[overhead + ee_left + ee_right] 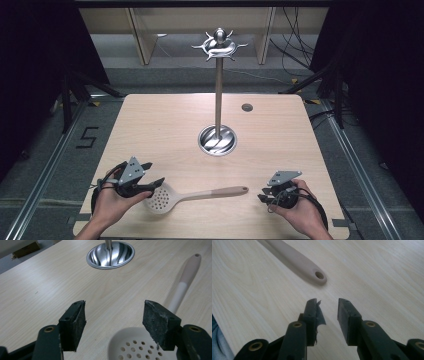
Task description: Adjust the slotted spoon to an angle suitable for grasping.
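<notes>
A slotted spoon [200, 194] lies flat near the table's front edge, its white perforated head [130, 345] to the left and its tan handle pointing right. My left gripper [154, 173] is open wide just above and behind the head, with the bowl's rim under its right-hand jaw. In the left gripper view, that left gripper [113, 315] holds nothing. My right gripper [262, 195] sits just right of the handle's end. The handle tip [312, 272] with its hanging hole lies a short way ahead of the right gripper [329, 307], whose jaws stand narrowly apart and empty.
A steel utensil stand [218, 95] rises from a round base [217, 140] at the table's middle, with curved hooks [219, 47] at its top. A small round grommet [247, 107] sits at the back right. Light wood table [150, 125] has bare room all around.
</notes>
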Tool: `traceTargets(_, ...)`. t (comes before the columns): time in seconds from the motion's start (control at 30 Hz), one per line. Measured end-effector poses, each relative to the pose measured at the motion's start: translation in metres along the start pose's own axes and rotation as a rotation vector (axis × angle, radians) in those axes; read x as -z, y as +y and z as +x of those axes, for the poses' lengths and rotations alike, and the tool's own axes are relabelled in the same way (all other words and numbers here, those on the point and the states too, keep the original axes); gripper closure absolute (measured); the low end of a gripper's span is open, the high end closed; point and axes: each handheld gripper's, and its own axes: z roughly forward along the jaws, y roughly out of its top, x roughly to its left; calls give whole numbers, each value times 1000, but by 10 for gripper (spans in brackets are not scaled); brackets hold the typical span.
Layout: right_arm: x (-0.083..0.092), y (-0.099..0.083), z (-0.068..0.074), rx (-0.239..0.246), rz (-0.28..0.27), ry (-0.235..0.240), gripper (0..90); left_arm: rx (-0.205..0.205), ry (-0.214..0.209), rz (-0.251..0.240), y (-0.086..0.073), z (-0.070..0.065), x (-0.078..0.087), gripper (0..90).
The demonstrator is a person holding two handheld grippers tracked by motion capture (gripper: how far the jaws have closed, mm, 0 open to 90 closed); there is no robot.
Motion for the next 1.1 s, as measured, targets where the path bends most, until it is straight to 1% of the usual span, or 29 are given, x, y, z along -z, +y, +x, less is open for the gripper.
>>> traceTargets(0.07,0,0,0,4,7,1,720,-17,-14,4,4,-3,-1,353)
traceTargets(0.1,-1,-1,0,11,-6,-1,733,-17,-14,4,4,-3,-1,360)
traceTargets(0.13,0,0,0,19,17,1,750,-10,-17,6,6,-5,-1,370)
traceTargets(0.17,-2,0,1,19,8,-2,768,-34,-43,13,11,-6,-1,385)
traceTargets(0.2,-2,0,1,19,8,-2,768,-34,-43,13,11,-6,-1,407)
traceTargets(0.23,-2,0,2,14,14,3,787,-40,-64,18,14,-7,-1,407)
traceTargets(0.27,-1,0,1,36,32,0,808,-42,-81,15,17,-9,-1,429)
traceTargets(0.3,-3,0,0,59,20,-4,837,-36,-85,17,18,-10,-2,452)
traceTargets(0.37,-4,0,-1,73,21,1,867,-57,-102,26,20,-12,-4,476)
traceTargets(0.4,-2,-1,0,54,49,8,889,-67,-115,38,22,-13,-5,486)
traceTargets(0.43,-3,-3,3,5,62,5,900,-64,-128,40,23,-13,-7,500)
traceTargets(0.47,-2,-3,1,32,74,16,900,-83,-123,50,25,-13,-7,505)
traceTargets(0.5,-2,-4,1,43,76,23,900,-78,-136,47,26,-14,-8,510)
traceTargets(0.53,-2,-5,3,44,86,32,900,-91,-141,45,27,-14,-9,521)
traceTargets(0.57,-2,-5,3,44,86,32,900,-82,-148,53,28,-15,-10,521)
traceTargets(0.6,-1,-5,5,15,105,42,900,-85,-150,50,29,-16,-11,529)
traceTargets(0.63,-1,-2,6,21,105,63,900,-86,-154,48,30,-17,-11,536)
traceTargets(0.67,-1,-2,6,21,105,63,900,-88,-160,55,30,-18,-12,536)
traceTargets(0.7,-4,2,10,17,116,86,900,-97,-162,57,31,-18,-13,536)
traceTargets(0.73,-6,4,13,11,128,98,900,-126,-159,57,32,-17,-13,536)
traceTargets(0.8,-8,6,14,17,133,103,900,-87,-169,58,31,-18,-14,536)
traceTargets(0.83,-10,9,16,9,143,115,900,-84,-168,59,31,-17,-15,536)
traceTargets(0.87,-12,11,18,7,148,119,900,-89,-183,65,32,-16,-17,535)
traceTargets(0.9,-15,14,21,-3,160,131,900,-71,-179,62,31,-17,-18,533)
traceTargets(0.93,-17,16,21,4,163,130,900,-79,-182,75,31,-16,-20,530)
traceTargets(1.0,-22,20,22,-8,179,135,900,-104,-191,86,32,-15,-23,519)
traceTargets(1.03,-25,24,22,-22,187,147,900,-82,-197,85,30,-16,-24,517)
traceTargets(1.07,-28,27,21,-33,194,147,900,-89,-187,93,29,-17,-24,517)
traceTargets(1.1,-31,30,21,-39,203,151,900,-87,-191,95,28,-17,-24,515)
